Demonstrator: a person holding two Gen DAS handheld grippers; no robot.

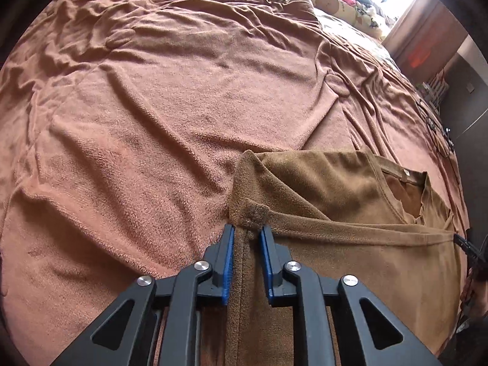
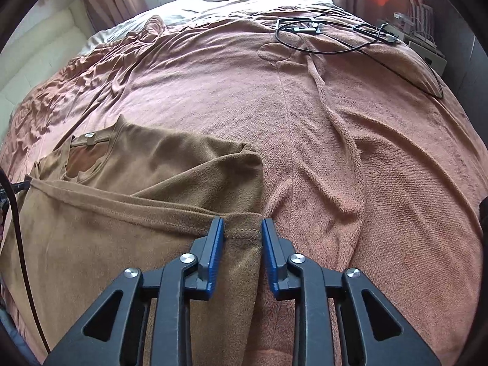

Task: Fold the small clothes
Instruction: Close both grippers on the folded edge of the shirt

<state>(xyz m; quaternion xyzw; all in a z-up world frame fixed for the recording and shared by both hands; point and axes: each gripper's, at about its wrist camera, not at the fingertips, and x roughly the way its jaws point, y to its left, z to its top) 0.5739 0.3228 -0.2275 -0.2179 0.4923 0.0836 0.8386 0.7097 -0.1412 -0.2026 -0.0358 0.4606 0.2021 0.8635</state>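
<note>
My left claw [image 1: 247, 231] and right claw [image 2: 243, 225] each pinch a side edge of the brown shirt [image 2: 128, 213] lying on the bed [image 2: 366, 158]. Next, I'd lift and fold it evenly.

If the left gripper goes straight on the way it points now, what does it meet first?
Most likely the brown shirt: a bunched fold of it already sits between the jaws of the left gripper. Beyond lies the pink blanket; depth is unclear.

A small brown shirt [image 2: 128, 213] lay flat on the bed, neckline away, its lower part folded up over the chest.
</note>
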